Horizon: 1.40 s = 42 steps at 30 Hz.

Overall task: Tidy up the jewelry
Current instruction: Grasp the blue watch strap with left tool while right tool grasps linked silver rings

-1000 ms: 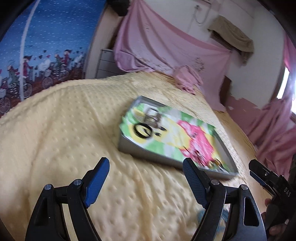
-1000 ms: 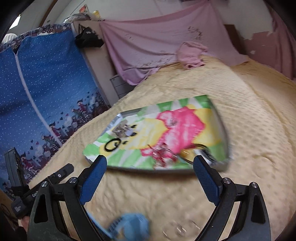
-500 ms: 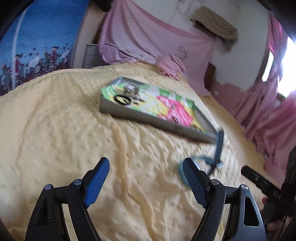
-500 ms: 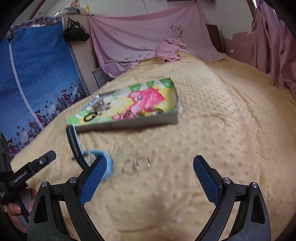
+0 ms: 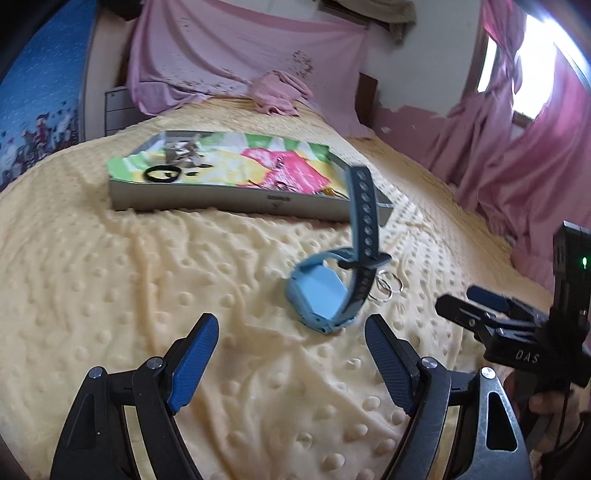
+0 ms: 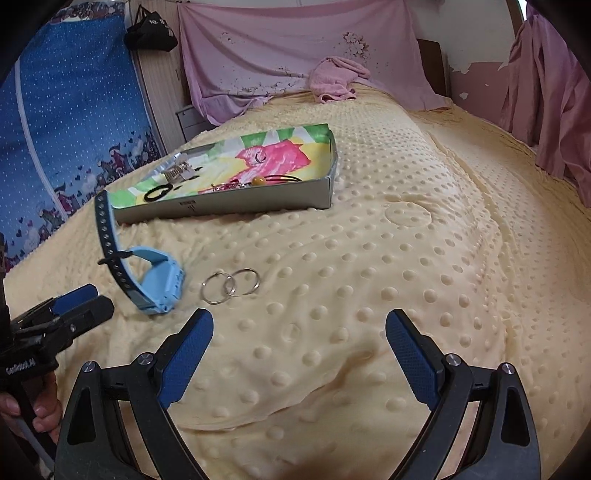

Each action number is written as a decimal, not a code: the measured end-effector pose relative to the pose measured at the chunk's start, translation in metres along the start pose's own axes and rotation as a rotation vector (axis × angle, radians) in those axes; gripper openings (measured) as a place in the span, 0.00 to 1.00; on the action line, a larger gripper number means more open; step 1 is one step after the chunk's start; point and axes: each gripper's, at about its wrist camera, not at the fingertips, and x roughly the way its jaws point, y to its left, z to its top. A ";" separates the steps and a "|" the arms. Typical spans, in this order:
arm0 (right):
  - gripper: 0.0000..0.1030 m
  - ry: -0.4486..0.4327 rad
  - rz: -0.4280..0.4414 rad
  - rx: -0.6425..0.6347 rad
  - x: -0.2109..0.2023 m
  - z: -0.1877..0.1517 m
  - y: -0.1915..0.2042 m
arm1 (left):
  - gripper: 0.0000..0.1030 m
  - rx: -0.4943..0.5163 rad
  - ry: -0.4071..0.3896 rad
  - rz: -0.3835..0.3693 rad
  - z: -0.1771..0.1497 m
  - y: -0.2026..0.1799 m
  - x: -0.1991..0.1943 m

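blue watch [image 5: 325, 291] lies on the yellow dotted blanket [image 5: 122, 280], face tilted, dark strap [image 5: 364, 218] standing up and curling over it. two linked silver rings [image 6: 231, 285] lie flat just beside the watch, apart from it in the right view, partly hidden behind it in the left view. farther back on the blanket, a shallow grey tray [image 6: 258, 205] with a bright green, yellow and pink lining; in it a black ring [image 5: 162, 173], a metal clip [image 6: 177, 171], a small amber bead [image 6: 258, 180] on a dark band, some reddish bits too tangled to sort out. watch and rings sit between tray and grippers, outside the tray. left gripper [image 5: 291, 354] low over the blanket, jaws spread wide, nothing between them, watch just ahead of the right-hand pad. right gripper [image 6: 299, 350] likewise spread and empty, rings just ahead of its left pad. blanket covers a bed, soft and rumpled, raised dots all over, a pressed circle mark [image 6: 408, 214] to the right of the tray. pink towel [image 6: 336, 79] bunched at the bed's far end; pink sheet [image 6: 295, 48] hung on the wall behind; pink curtains [image 5: 517, 162] at a bright window on the right. blue printed cloth [image 6: 74, 110] on the left, black bag [image 6: 149, 33] hanging above it, small drawers [image 5: 118, 109] beside the bed.
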 end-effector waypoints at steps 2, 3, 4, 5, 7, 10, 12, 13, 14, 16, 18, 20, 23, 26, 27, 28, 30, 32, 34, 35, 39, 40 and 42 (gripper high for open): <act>0.89 0.004 0.005 -0.009 0.004 0.001 0.000 | 0.78 0.013 0.011 -0.005 0.001 -0.004 0.004; 0.89 0.007 0.008 -0.015 0.006 0.002 -0.001 | 0.78 0.016 0.013 -0.008 0.001 -0.006 0.005; 0.89 0.009 0.022 -0.022 0.008 0.002 -0.001 | 0.78 0.022 0.013 -0.011 0.003 -0.007 0.007; 0.89 0.009 0.036 -0.026 0.010 0.003 -0.001 | 0.78 0.027 0.012 -0.016 0.004 -0.009 0.008; 0.76 0.012 0.068 -0.036 0.014 0.006 0.000 | 0.73 0.034 0.008 -0.028 0.005 -0.013 0.010; 0.69 0.025 0.109 -0.049 0.021 0.009 0.004 | 0.62 0.045 0.015 -0.041 0.008 -0.017 0.015; 0.64 0.033 0.137 -0.059 0.026 0.012 0.007 | 0.53 0.054 0.021 -0.040 0.009 -0.018 0.017; 0.63 0.037 0.150 -0.066 0.028 0.014 0.010 | 0.48 0.055 0.022 -0.039 0.010 -0.018 0.018; 0.62 0.040 0.153 -0.072 0.030 0.015 0.012 | 0.43 0.054 0.020 -0.042 0.010 -0.018 0.018; 0.61 0.053 0.163 -0.092 0.036 0.018 0.018 | 0.37 0.053 0.012 -0.050 0.010 -0.018 0.016; 0.57 0.068 0.167 -0.113 0.041 0.020 0.025 | 0.29 0.057 0.002 -0.051 0.011 -0.019 0.014; 0.54 0.081 0.155 -0.141 0.047 0.021 0.035 | 0.22 0.060 0.004 -0.055 0.012 -0.019 0.014; 0.54 0.106 0.147 -0.159 0.053 0.023 0.041 | 0.19 0.062 0.003 -0.044 0.015 -0.019 0.014; 0.49 0.123 0.140 -0.175 0.056 0.022 0.047 | 0.19 0.051 0.016 -0.043 0.020 -0.016 0.017; 0.45 0.123 0.140 -0.173 0.055 0.022 0.048 | 0.18 0.046 0.020 -0.046 0.021 -0.014 0.018; 0.38 0.121 0.138 -0.166 0.055 0.022 0.048 | 0.18 0.035 0.027 -0.055 0.022 -0.011 0.018; 0.30 0.121 0.139 -0.145 0.054 0.022 0.044 | 0.18 0.027 0.034 -0.064 0.023 -0.009 0.018; 0.26 0.120 0.150 -0.129 0.052 0.022 0.042 | 0.12 0.028 0.033 -0.069 0.023 -0.009 0.016; 0.26 0.118 0.165 -0.126 0.051 0.022 0.042 | 0.06 0.033 0.034 -0.079 0.024 -0.011 0.013; 0.26 0.120 0.172 -0.125 0.050 0.022 0.043 | 0.05 0.037 0.032 -0.079 0.025 -0.012 0.011; 0.25 0.107 0.180 -0.141 0.042 0.024 0.049 | 0.04 0.040 0.039 -0.079 0.030 -0.010 0.011; 0.25 0.104 0.178 -0.144 0.041 0.024 0.050 | 0.04 0.033 0.043 -0.082 0.030 -0.009 0.013; 0.25 0.103 0.177 -0.143 0.039 0.025 0.050 | 0.04 0.015 0.045 -0.098 0.030 -0.005 0.013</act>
